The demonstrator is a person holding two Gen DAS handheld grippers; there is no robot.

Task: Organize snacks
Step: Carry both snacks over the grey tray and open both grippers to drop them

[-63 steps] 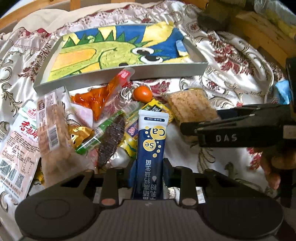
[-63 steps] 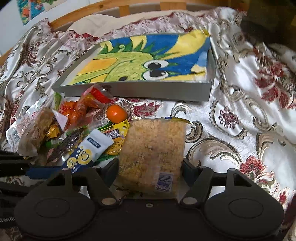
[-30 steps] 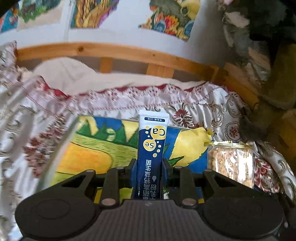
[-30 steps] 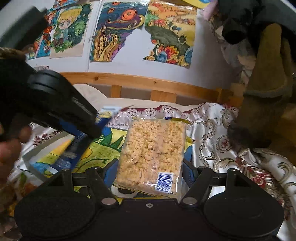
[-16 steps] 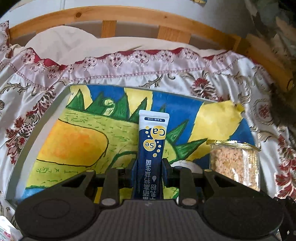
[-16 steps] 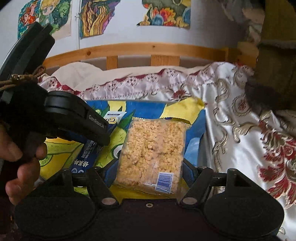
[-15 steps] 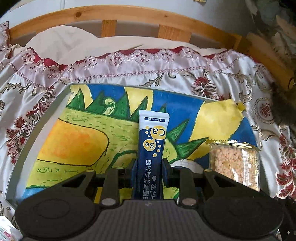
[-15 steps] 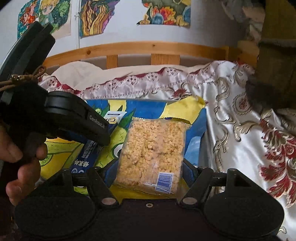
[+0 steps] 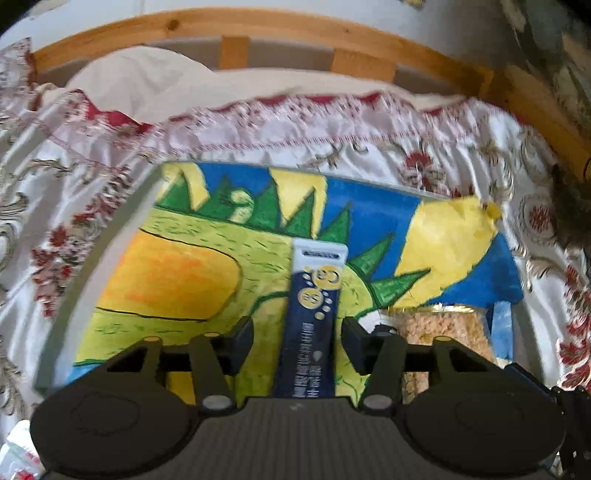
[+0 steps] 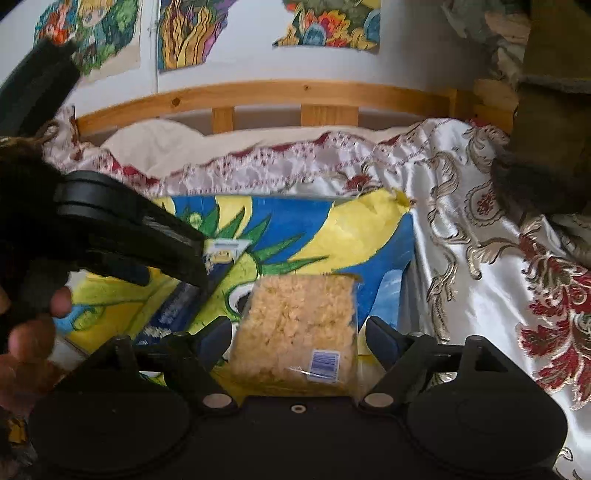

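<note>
A shallow grey tray (image 9: 177, 280) with a painted green dinosaur on its floor lies on the bed, also seen in the right wrist view (image 10: 303, 221). My left gripper (image 9: 297, 332) hovers over it, jaws opening. A dark blue sachet (image 9: 314, 306) stands between them with a gap on each side. My right gripper (image 10: 299, 330) is over the tray's right end, jaws opening too. A clear pack of puffed rice cake (image 10: 295, 325) rests between them on the tray floor, untouched by the pads. The left gripper (image 10: 129, 229) and part of the sachet (image 10: 221, 253) show there as well.
A flowered satin bedspread (image 10: 498, 258) surrounds the tray. A wooden headboard (image 9: 258, 26) and a wall with drawings (image 10: 192, 33) stand behind. A hand (image 10: 29, 332) holds the left tool. Dark bulky cloth (image 10: 546, 110) sits at the right.
Both pairs of jaws have spread apart. The sachet and the rice cake pack are let go and have sunk lower toward the tray floor. Both tools came down a little.
</note>
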